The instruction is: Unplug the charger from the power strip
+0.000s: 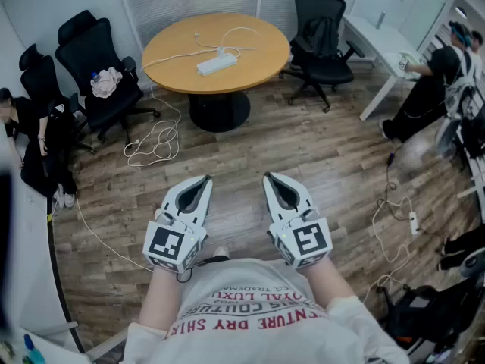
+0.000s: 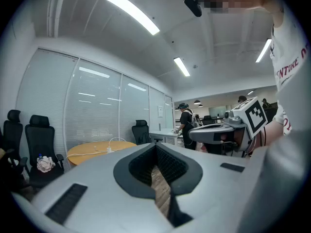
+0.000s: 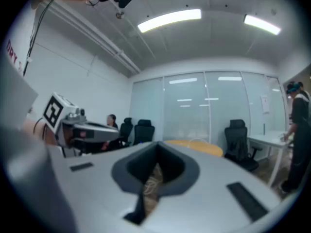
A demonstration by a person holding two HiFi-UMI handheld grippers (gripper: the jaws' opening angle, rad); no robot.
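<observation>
A white power strip [image 1: 217, 64] lies on the round wooden table [image 1: 258, 55] at the far end of the room, with a white charger [image 1: 222, 51] standing in it and its white cable [image 1: 241, 31] looping over the tabletop. Both grippers hang level in front of my chest, far from the table and side by side. My left gripper [image 1: 203, 180] is shut and empty. My right gripper [image 1: 270, 177] is also shut and holds nothing. The left gripper view shows its jaws [image 2: 156, 145] met, with the table [image 2: 99, 150] small in the distance. In the right gripper view, the jaws [image 3: 158, 144] are likewise closed.
Black office chairs [image 1: 97, 61] stand left of the table and another [image 1: 322, 36] to its right. A white cable [image 1: 155, 141] coils on the wood floor. A person [image 1: 436, 82] bends at a white desk [image 1: 379, 44] on the right; another person [image 1: 34, 131] sits at the left.
</observation>
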